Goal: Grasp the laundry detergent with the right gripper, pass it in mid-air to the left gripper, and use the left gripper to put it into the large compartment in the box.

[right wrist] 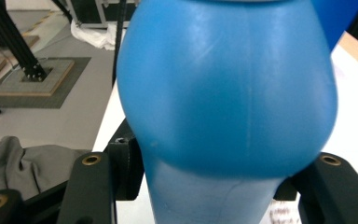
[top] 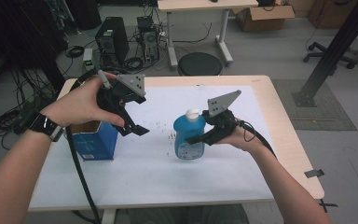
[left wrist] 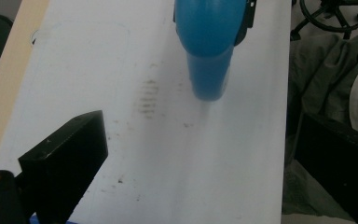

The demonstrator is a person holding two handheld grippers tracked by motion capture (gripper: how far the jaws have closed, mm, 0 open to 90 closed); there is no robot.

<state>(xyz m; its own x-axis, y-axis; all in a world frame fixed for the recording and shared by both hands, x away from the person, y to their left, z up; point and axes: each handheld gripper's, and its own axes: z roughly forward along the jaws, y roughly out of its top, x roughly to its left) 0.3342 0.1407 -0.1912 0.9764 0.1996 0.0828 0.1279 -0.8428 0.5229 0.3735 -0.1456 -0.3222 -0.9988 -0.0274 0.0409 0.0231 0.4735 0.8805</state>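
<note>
A blue bottle (top: pixel 189 135) with a white cap stands upright at the middle of the white sheet (top: pixel 154 172). Its base seems slightly off the surface. My right gripper (top: pixel 196 139) comes in from the right and is shut on the bottle's narrow waist. In the right gripper view the bottle (right wrist: pixel 223 93) bulges above the two black jaws of the right gripper (right wrist: pixel 214 196). My left gripper (top: pixel 137 130) hovers open to the bottle's left, over an open-topped blue box (top: pixel 93 142). In the left gripper view the left gripper (left wrist: pixel 200 177) points at the bottle (left wrist: pixel 209 51), with nothing between its jaws.
The table (top: pixel 284 121) has a pale wooden edge around the sheet. Small dark marks (top: pixel 171 136) dot the sheet left of the bottle. Beyond the far edge, on the floor, stand computer towers (top: pixel 112 42) and a round black stool (top: pixel 199 64). A black cable (top: pixel 79 172) trails from the left gripper.
</note>
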